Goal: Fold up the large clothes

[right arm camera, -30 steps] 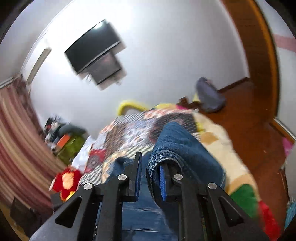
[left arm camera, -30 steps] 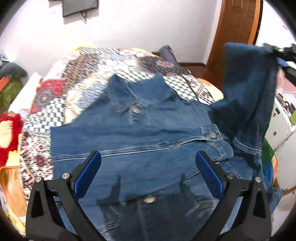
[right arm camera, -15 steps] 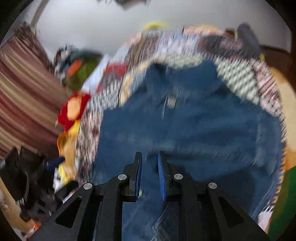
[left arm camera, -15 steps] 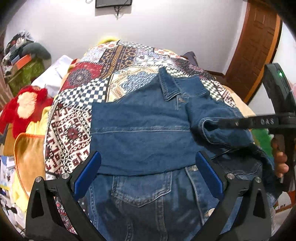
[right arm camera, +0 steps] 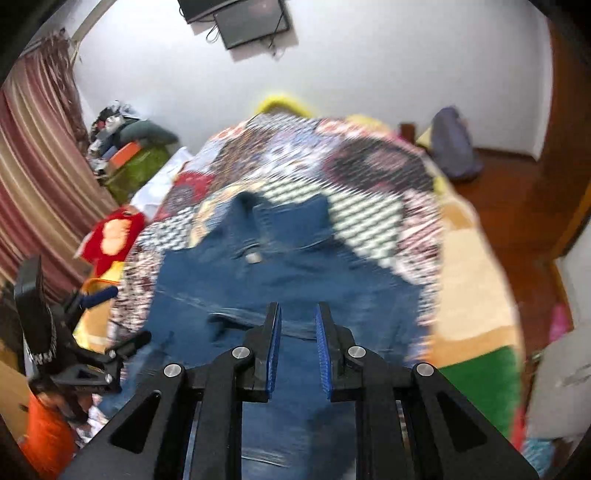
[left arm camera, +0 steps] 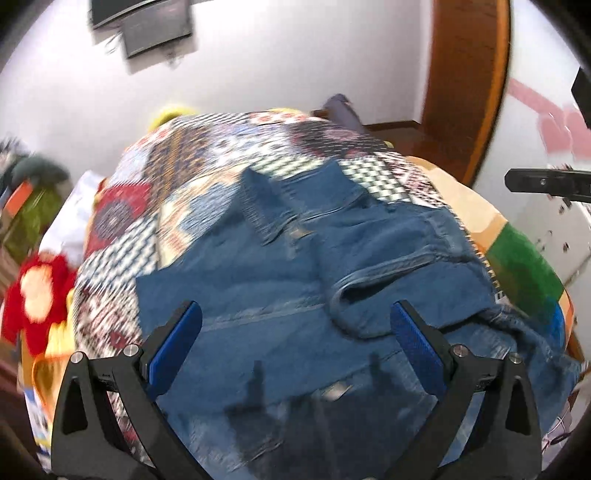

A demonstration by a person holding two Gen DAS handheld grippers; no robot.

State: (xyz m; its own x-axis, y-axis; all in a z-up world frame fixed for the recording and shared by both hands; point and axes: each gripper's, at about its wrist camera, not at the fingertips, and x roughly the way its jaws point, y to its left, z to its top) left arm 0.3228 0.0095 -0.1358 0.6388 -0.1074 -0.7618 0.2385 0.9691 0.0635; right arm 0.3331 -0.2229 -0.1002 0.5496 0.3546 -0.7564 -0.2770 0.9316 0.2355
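Denim jacket (left arm camera: pixel 280 295) lies on the bed's patchwork quilt (left arm camera: pixel 207 173), just ahead of both claws. Left claw (left arm camera: pixel 295 347) wide open, empty. Right claw (right arm camera: pixel 297 343) nearly closed, nothing held. Denim likely heavy, stiff: grab seams or hem.

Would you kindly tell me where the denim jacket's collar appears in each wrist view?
Left wrist: the collar sits just above centre, beyond the open left gripper.
Right wrist: the collar sits just above centre, beyond the right gripper.
Shared landmark: the wall TV, at the top of both views.
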